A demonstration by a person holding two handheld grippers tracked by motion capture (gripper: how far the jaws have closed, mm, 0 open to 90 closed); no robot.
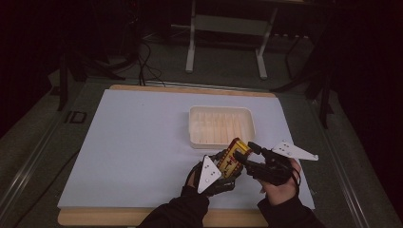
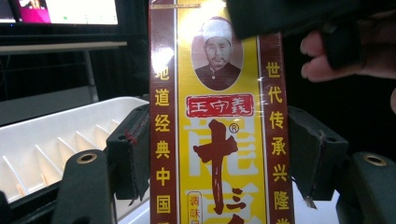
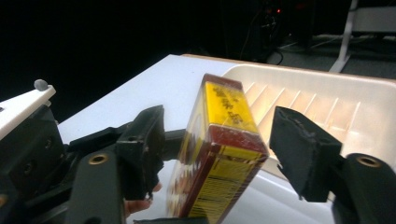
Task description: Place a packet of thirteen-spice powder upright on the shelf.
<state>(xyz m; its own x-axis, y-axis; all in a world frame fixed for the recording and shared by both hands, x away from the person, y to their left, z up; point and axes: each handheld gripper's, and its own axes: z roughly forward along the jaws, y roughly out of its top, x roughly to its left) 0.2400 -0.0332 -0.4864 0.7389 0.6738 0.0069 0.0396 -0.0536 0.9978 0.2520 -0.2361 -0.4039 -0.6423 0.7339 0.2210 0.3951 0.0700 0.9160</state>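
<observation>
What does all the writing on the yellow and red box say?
Yellow and red box, left strip: "地道经典中国"
Right strip: "世代传承兴隆"
Red label under the portrait: "王守義"
Big red character: "十", with "®" beside it
Small tag at the bottom: "调味", the rest cut off
The end panel's print in the right gripper view is too blurred.

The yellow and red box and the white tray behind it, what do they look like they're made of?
The box looks like glossy printed cardboard: sharp folded edges, and glare on its face. The tray looks like moulded plastic, cream-white with a slight sheen, with ridges formed into its floor and rounded corners.
</observation>
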